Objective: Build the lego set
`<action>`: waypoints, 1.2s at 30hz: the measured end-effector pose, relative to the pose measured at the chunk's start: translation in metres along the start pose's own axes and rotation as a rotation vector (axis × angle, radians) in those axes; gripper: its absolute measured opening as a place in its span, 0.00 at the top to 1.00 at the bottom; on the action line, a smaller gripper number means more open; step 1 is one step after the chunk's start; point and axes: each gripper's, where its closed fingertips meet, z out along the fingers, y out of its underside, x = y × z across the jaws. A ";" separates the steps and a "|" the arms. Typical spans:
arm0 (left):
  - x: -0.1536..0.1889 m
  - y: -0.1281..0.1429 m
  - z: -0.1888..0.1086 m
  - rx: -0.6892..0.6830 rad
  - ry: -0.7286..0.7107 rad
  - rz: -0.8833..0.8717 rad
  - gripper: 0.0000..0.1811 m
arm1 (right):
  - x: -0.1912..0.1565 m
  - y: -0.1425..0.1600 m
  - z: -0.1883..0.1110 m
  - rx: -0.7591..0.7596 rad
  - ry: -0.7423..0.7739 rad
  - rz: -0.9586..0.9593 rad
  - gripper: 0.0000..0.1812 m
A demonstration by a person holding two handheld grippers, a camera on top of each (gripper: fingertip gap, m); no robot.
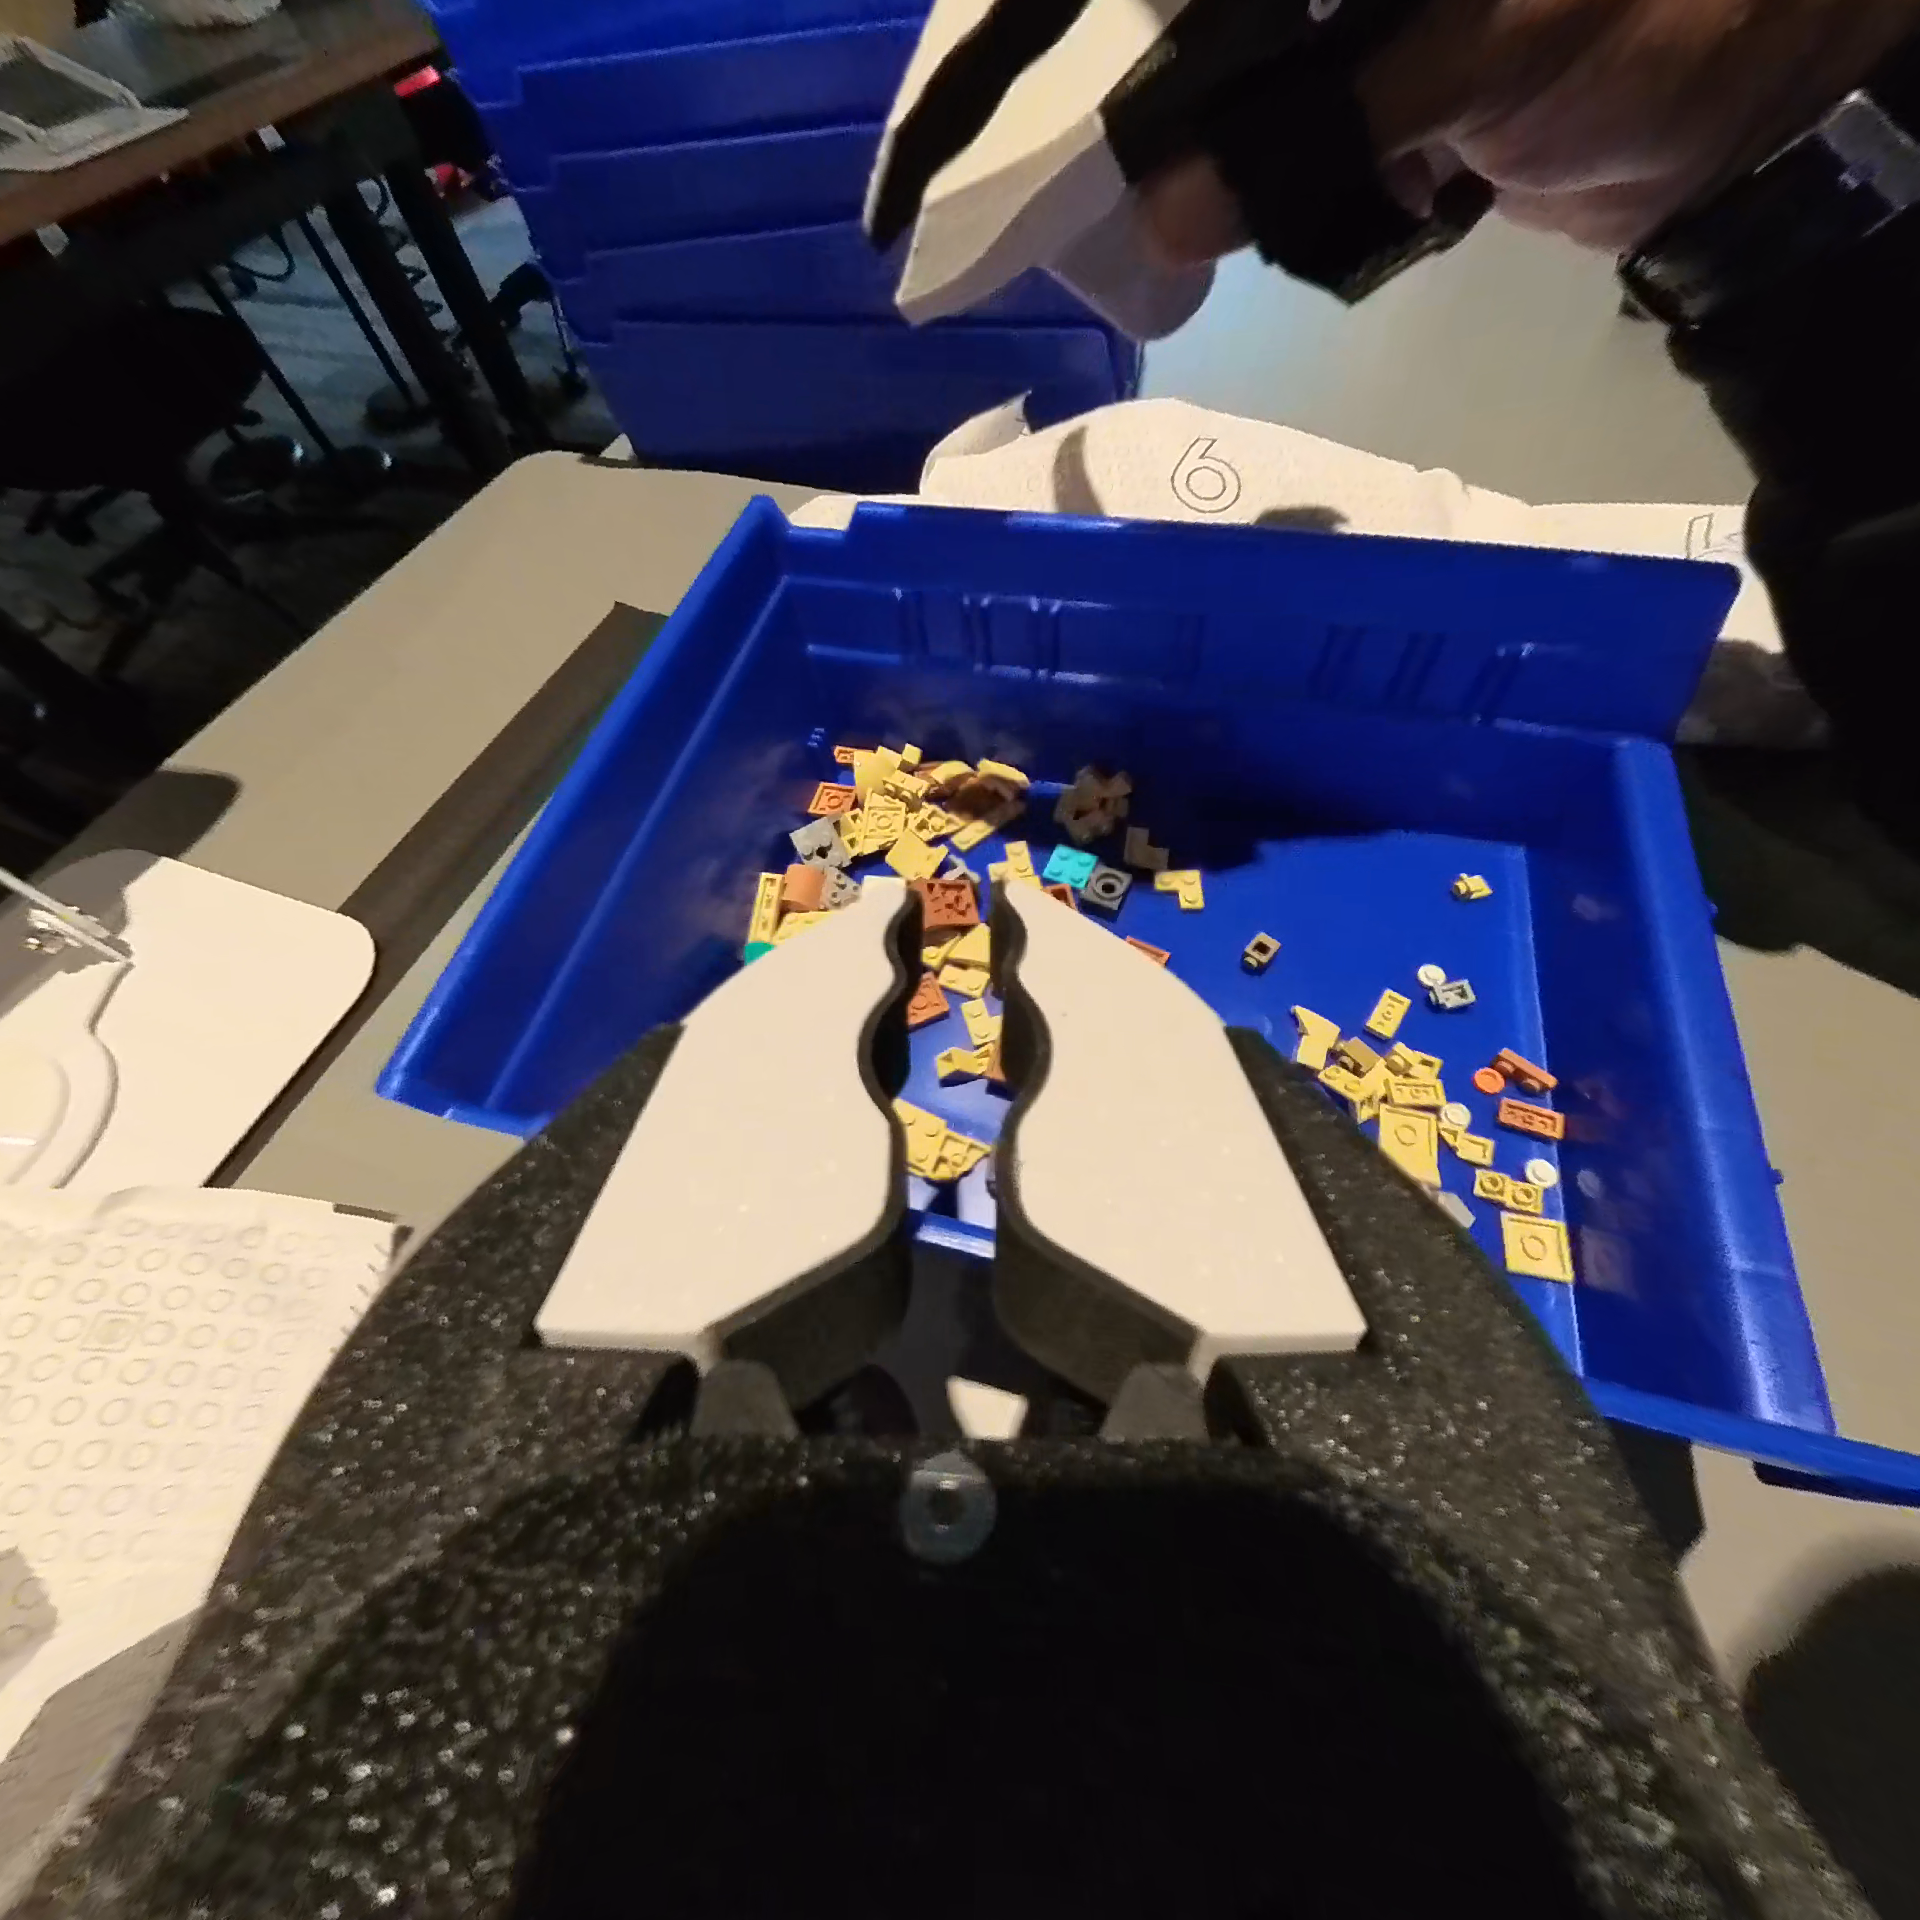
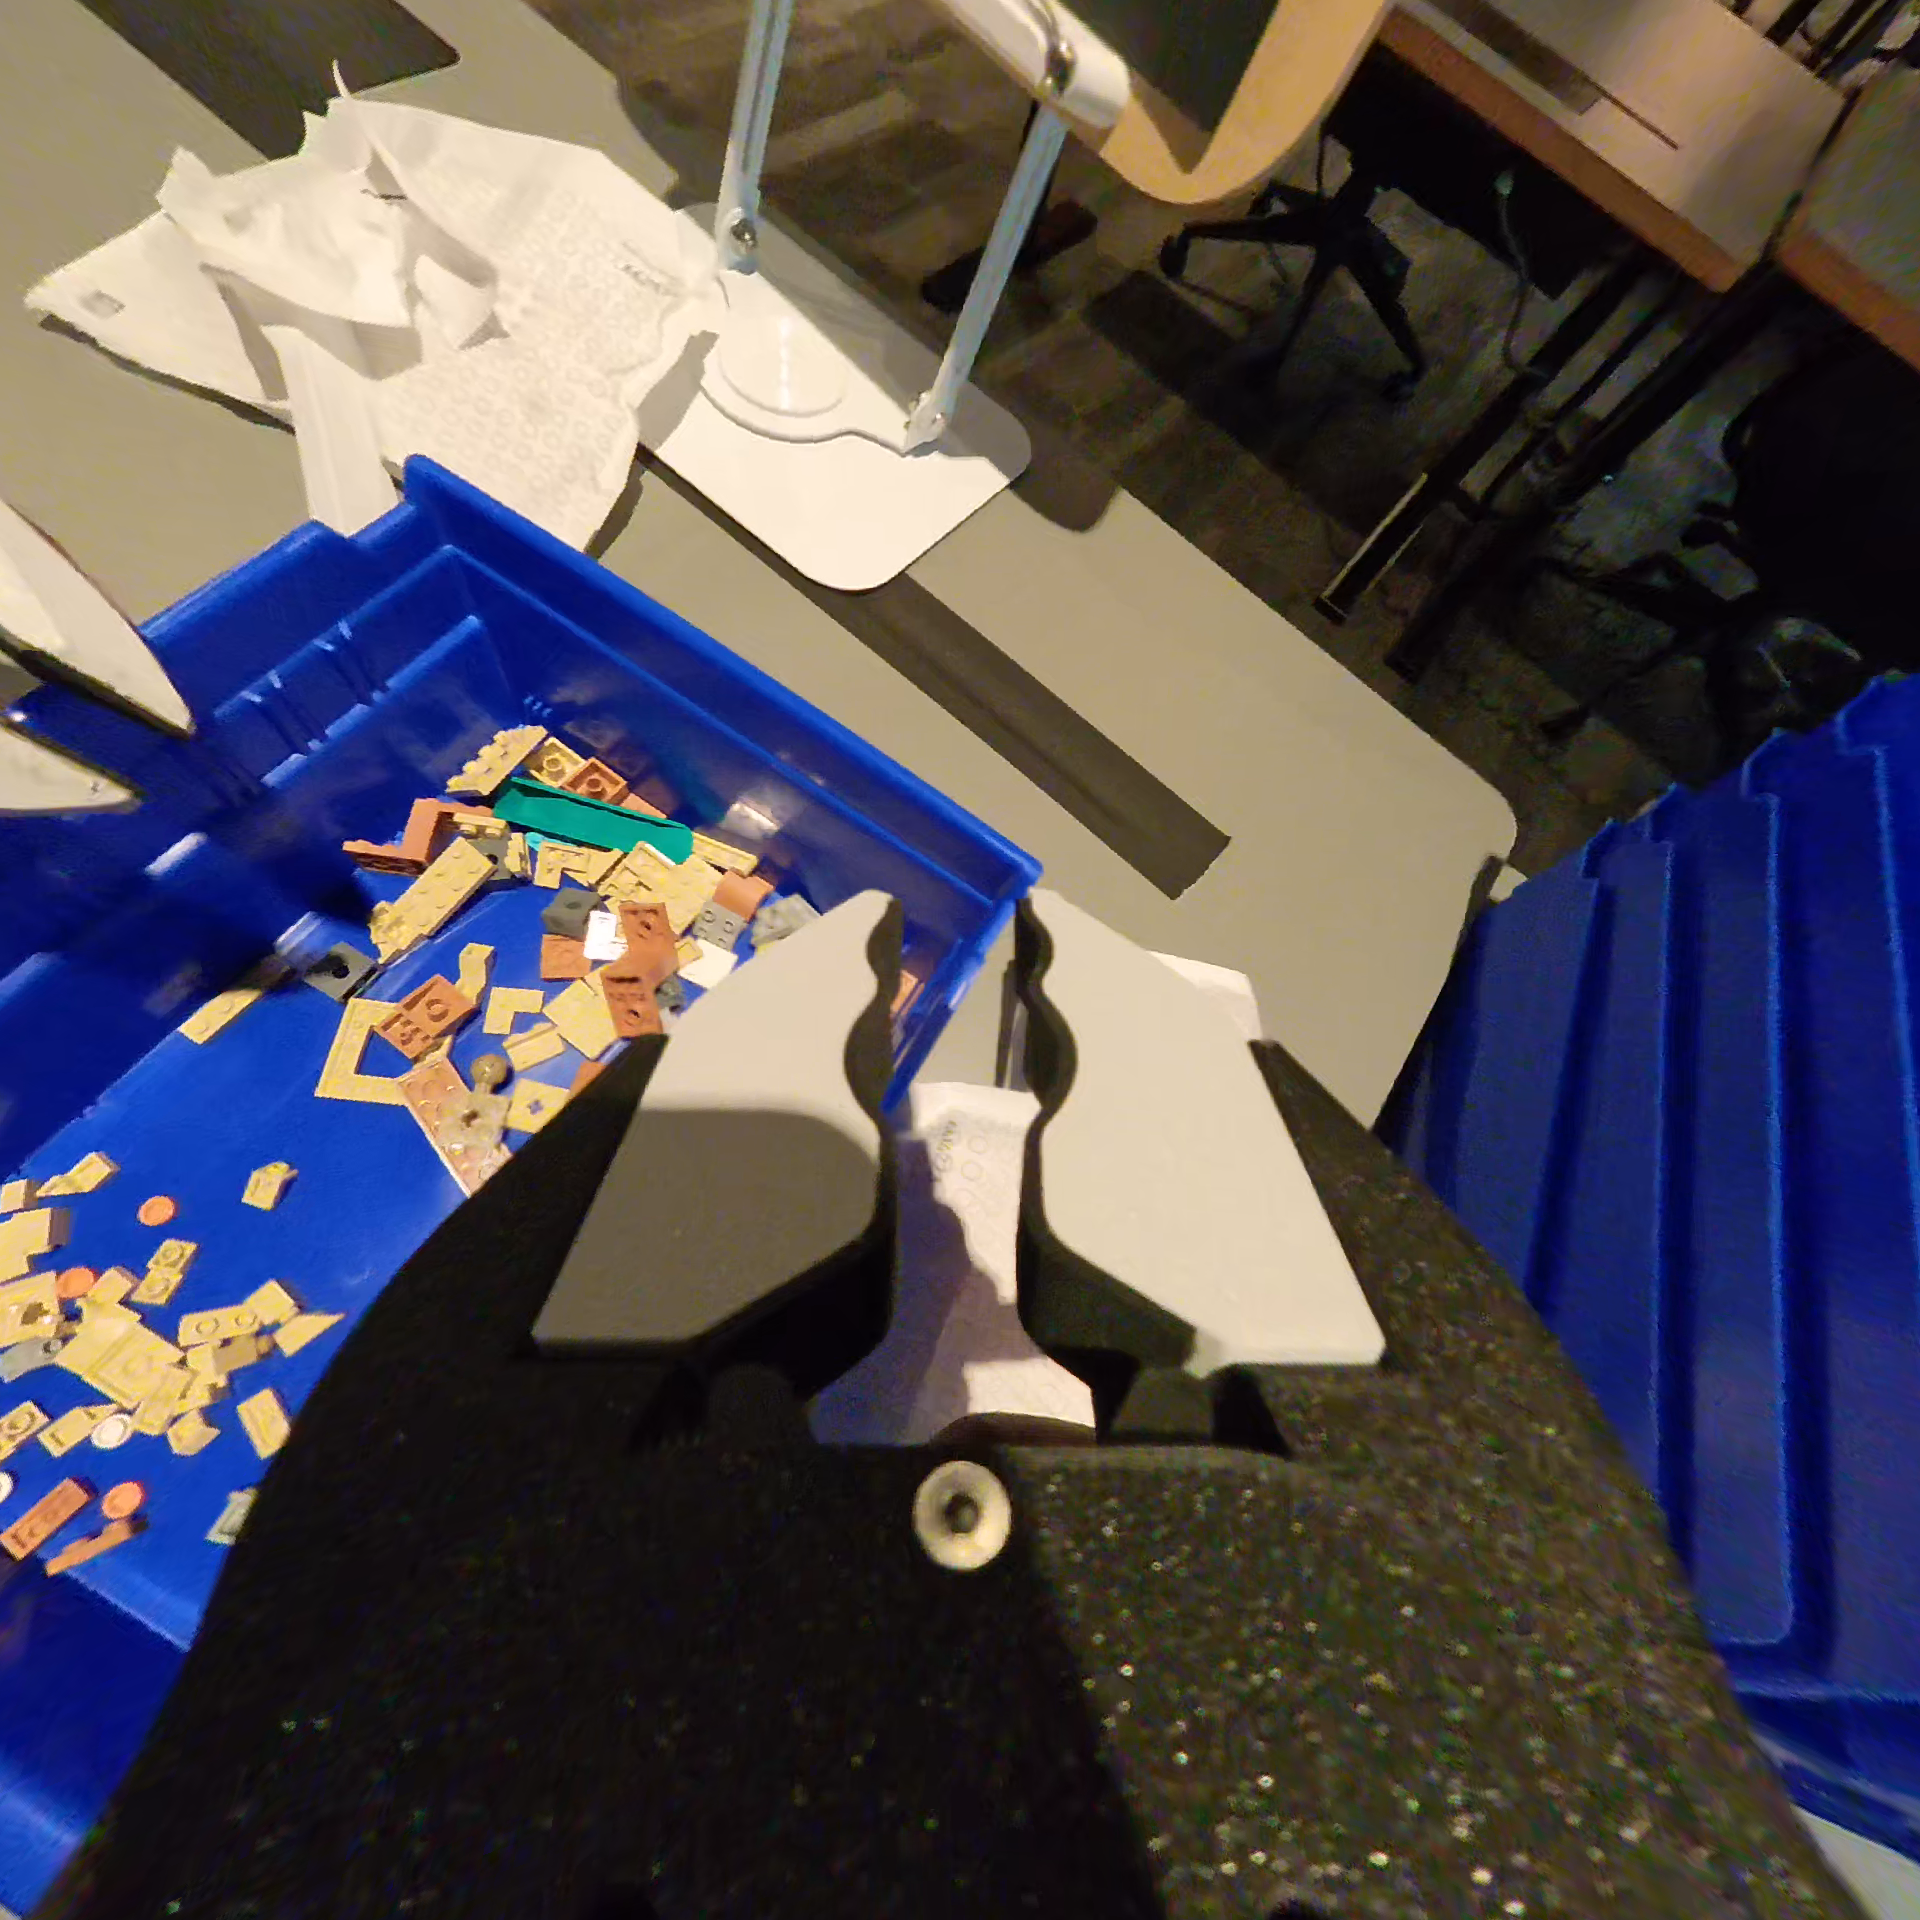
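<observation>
A blue tray (image 1: pixel 1247 540) on the grey table holds loose lego pieces, mostly tan, with some brown, orange, grey and teal. One pile (image 1: pixel 914 821) lies at its far left and another (image 1: pixel 1423 1091) at its right. My left gripper (image 1: pixel 954 906) hovers over the near-left pile, its jaws a narrow gap apart and empty. My right gripper (image 2: pixel 958 914) is open and empty above the tray's rim (image 2: pixel 727 665), beside the pieces (image 2: pixel 582 914) and a long teal piece (image 2: pixel 592 821). It also shows high up in the left wrist view (image 1: pixel 899 265).
Crumpled white paper bags (image 1: pixel 1195 468) (image 2: pixel 416 291) lie beyond the tray. A white lamp base (image 2: pixel 831 457) (image 1: pixel 208 997) stands on the table. A stud-printed white sheet (image 1: pixel 135 1351) lies at the near left. Stacked blue bins (image 1: pixel 810 260) (image 2: pixel 1714 1143) stand off the table's end. My right fingertips sit around 15 centimetres from my left ones.
</observation>
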 end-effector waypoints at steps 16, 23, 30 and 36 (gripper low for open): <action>-0.003 0.002 0.000 0.015 0.058 -0.129 0.94 | -0.006 0.000 0.010 0.010 -0.031 -0.005 0.89; 0.002 0.001 0.000 0.021 0.094 -0.121 0.92 | -0.021 -0.001 0.020 -0.006 -0.061 -0.058 0.89; 0.000 -0.002 -0.001 0.038 0.068 -0.081 0.91 | -0.034 0.000 0.029 -0.027 -0.097 -0.090 0.89; -0.005 0.001 -0.002 0.026 0.048 -0.070 0.90 | -0.038 0.000 0.028 -0.053 -0.096 -0.109 0.89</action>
